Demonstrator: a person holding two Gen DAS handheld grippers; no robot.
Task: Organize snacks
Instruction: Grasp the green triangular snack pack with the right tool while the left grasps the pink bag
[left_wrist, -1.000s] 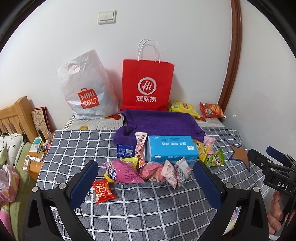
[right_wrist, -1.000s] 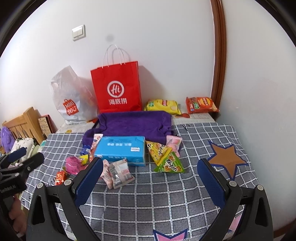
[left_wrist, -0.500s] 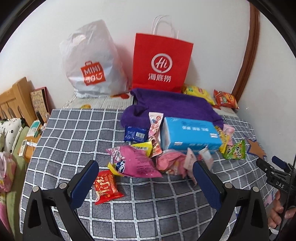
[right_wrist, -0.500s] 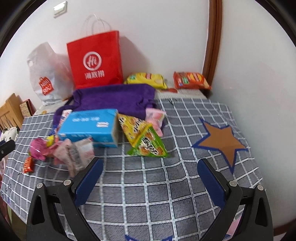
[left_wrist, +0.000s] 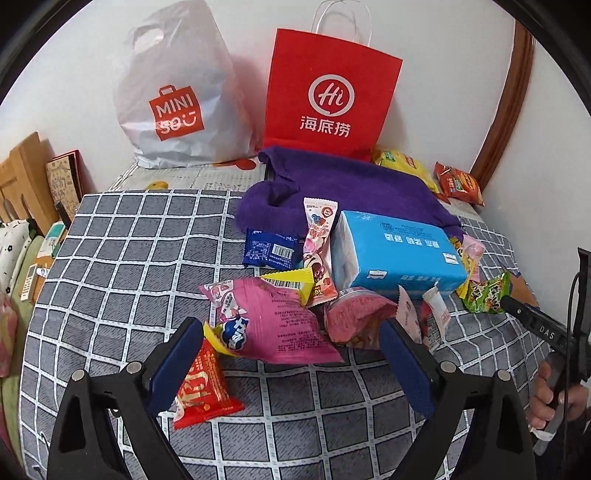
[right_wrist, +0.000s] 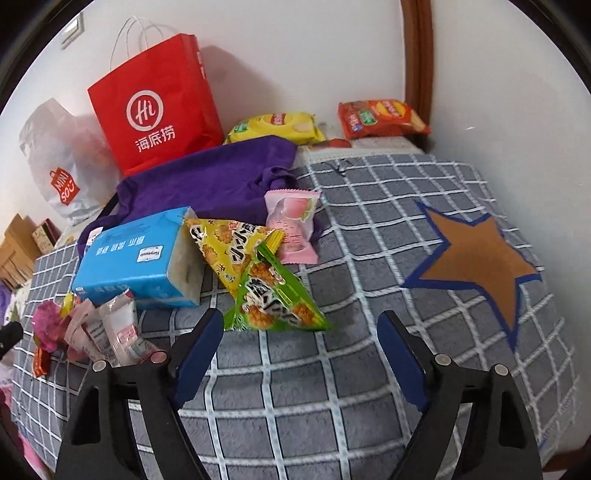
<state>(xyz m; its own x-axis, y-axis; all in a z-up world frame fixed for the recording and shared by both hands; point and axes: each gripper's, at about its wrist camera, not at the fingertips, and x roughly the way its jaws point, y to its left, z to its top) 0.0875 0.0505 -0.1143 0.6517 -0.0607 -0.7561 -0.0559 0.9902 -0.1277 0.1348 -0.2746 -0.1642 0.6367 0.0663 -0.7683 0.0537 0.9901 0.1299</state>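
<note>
Snack packets lie in a heap on a grey checked blanket (left_wrist: 122, 258). My left gripper (left_wrist: 291, 343) is open and empty, hovering over a big pink bag (left_wrist: 273, 325); a red packet (left_wrist: 203, 387) lies by its left finger. My right gripper (right_wrist: 299, 332) is open and empty, just in front of a green triangular packet (right_wrist: 273, 299) and a yellow one (right_wrist: 225, 247). A blue tissue box (left_wrist: 399, 254) sits mid-heap, also in the right wrist view (right_wrist: 129, 266). A pink peach packet (right_wrist: 291, 218) lies behind the triangles.
A red paper bag (left_wrist: 328, 96) and a white MINISO bag (left_wrist: 177, 103) stand against the back wall. A purple cloth (right_wrist: 207, 181) lies before them. Yellow (right_wrist: 277, 127) and red (right_wrist: 380, 118) chip bags lie at the back right. A brown star patch (right_wrist: 476, 262) marks the blanket's right.
Both grippers have moved forward and down towards the heap, which now fills more of each view. Both stay open. No snack has moved.
</note>
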